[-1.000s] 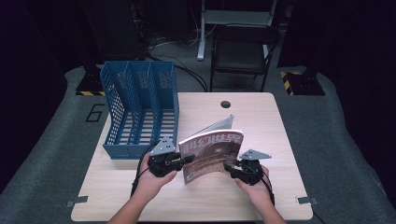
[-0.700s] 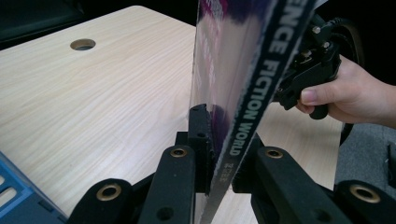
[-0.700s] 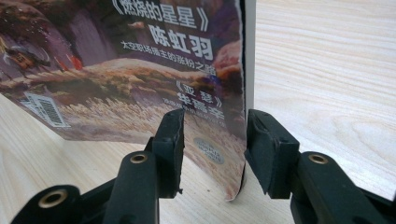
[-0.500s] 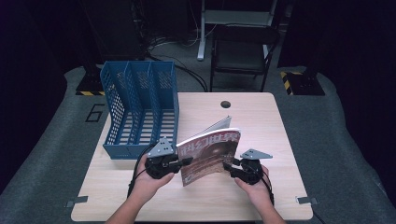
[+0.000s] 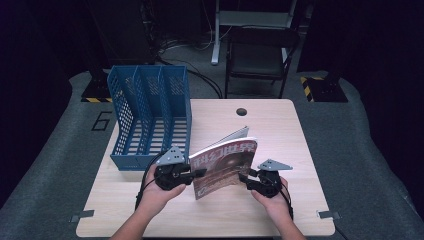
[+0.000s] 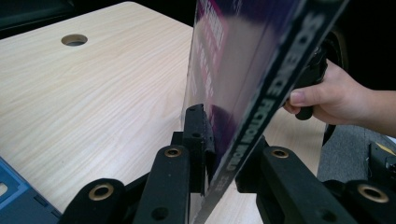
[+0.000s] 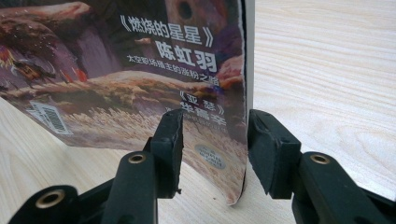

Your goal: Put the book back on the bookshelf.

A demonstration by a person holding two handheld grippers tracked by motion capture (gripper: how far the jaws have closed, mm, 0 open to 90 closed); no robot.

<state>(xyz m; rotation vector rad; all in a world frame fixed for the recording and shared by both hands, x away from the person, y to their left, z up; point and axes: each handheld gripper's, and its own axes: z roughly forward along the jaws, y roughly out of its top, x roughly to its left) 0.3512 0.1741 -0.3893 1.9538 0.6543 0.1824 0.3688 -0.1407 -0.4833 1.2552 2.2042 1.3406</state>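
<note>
Right claw [image 7: 215, 149] parted, magazine [image 7: 140, 79] edge between its jaws, upright on wooden table [image 7: 327, 70]

Blue three-slot file rack [image 5: 150, 117] standing upright on left part of table [image 5: 280, 130], slots open upward. Round cable hole [image 5: 242, 111] near table's far edge. Dark chair [image 5: 260, 55] on the floor beyond the table. Grey carpet [image 5: 370, 165] around.

- My left tool [image 5: 197, 173] has crept a little leftward, drawing the magazine [image 5: 225, 167] with it.
- Its jaws have just been opening slightly, the magazine's spine between them.
- The magazine now stands a bit steeper.
</note>
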